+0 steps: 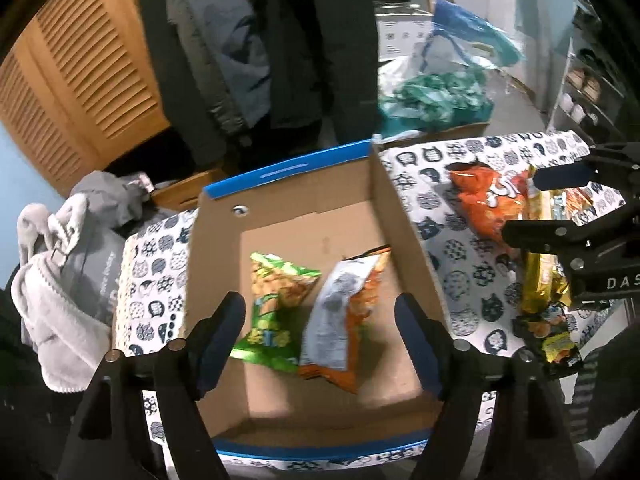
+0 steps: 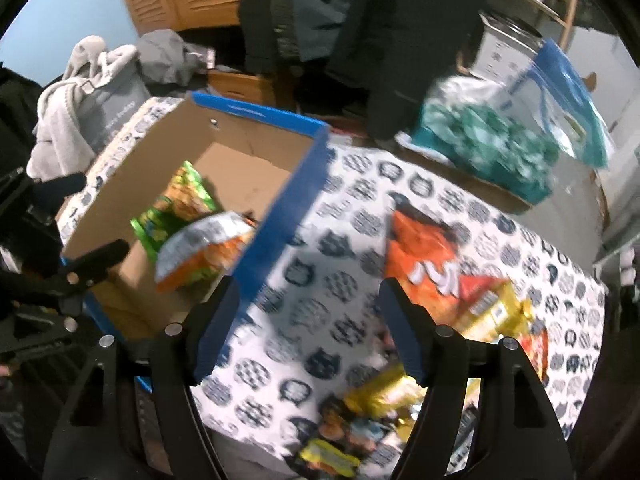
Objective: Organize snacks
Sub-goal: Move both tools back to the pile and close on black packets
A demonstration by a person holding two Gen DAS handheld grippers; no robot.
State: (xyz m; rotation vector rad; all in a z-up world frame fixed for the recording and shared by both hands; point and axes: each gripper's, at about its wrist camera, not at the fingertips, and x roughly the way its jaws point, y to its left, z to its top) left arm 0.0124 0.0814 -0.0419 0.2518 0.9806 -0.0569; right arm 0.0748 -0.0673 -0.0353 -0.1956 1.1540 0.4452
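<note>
A cardboard box with a blue rim sits on the cat-print table and holds a green snack bag and an orange-and-silver bag. My left gripper is open and empty above the box's near side. To the right lie an orange chip bag, a gold packet and a dark packet. My right gripper is open and empty over the table between the box and the orange chip bag, with the gold packets near its right finger.
Grey clothing is heaped left of the table. Dark coats hang behind the box. A carton with teal bags and a blue bag stands at the back right. A shelf stands at far right.
</note>
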